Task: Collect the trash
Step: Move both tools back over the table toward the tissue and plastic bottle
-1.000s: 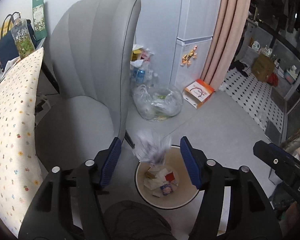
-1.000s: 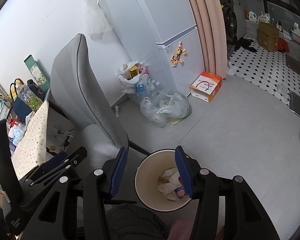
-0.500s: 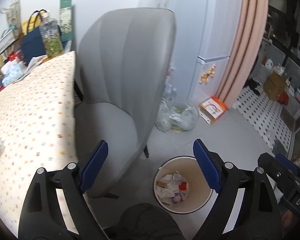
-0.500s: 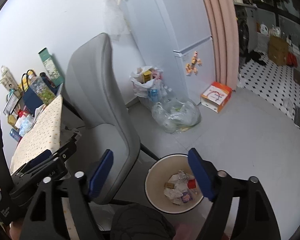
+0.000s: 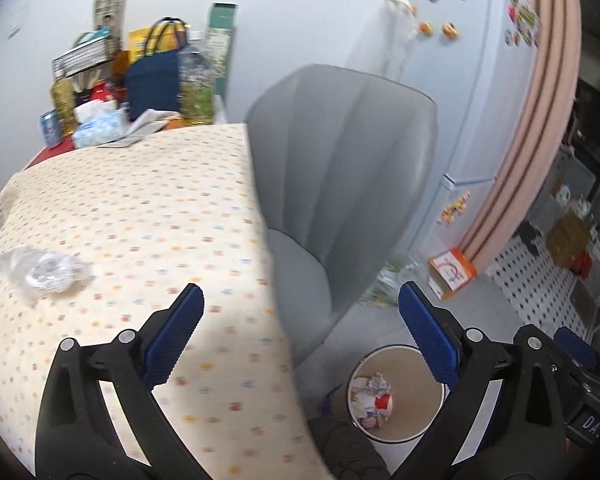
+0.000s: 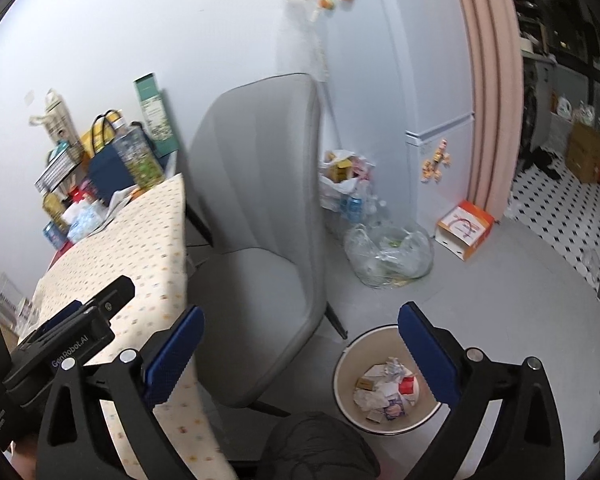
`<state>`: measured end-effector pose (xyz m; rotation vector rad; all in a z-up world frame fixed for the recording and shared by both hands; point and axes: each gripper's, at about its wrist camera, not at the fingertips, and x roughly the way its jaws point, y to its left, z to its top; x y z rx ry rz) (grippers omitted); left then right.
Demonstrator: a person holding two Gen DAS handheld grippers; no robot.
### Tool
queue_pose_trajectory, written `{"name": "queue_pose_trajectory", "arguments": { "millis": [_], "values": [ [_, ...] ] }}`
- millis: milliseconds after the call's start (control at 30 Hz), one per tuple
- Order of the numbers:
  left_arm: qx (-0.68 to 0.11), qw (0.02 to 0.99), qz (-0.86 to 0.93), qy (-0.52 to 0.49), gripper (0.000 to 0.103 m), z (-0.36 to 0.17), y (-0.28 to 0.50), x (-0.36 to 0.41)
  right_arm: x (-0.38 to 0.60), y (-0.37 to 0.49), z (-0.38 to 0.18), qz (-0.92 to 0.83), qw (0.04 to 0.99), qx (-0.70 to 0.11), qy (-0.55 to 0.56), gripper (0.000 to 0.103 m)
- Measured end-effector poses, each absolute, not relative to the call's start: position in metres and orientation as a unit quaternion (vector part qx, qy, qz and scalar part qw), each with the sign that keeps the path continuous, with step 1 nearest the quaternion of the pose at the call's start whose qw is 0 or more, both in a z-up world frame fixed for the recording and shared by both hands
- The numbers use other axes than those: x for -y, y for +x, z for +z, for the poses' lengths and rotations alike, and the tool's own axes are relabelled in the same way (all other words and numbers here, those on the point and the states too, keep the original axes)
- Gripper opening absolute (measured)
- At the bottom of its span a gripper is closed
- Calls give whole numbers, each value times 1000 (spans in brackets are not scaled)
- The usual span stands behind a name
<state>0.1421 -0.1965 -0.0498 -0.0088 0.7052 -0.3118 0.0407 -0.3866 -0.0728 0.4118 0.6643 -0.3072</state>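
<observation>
We hold both tools spread wide, nothing between the pads. Left gripper (image 5: 300,320): jaws have just been opening, empty, over the edge of the dotted tablecloth (image 5: 148,208). Right gripper (image 6: 300,344): jaws have likewise just been opening, empty, above the floor by the grey chair (image 6: 260,200). Round bin (image 6: 342,368) on the floor beside the chair, crumpled paper and wrappers (image 6: 384,390) lying inside. One crumpled clear plastic scrap (image 5: 42,270) lies on the tablecloth, well apart from the bin. Clear bag of bottles (image 6: 388,254) beyond the chair, near the fridge (image 6: 432,80)
</observation>
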Motion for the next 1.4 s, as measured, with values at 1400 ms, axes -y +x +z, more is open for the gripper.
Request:
{"name": "queue_pose_trajectory", "arguments": {
  "millis": [1400],
  "values": [
    [-310,943,-5,-119,97,-38,117,-40,174,74,-32,0,943,-322,90,95]
  ]
}}
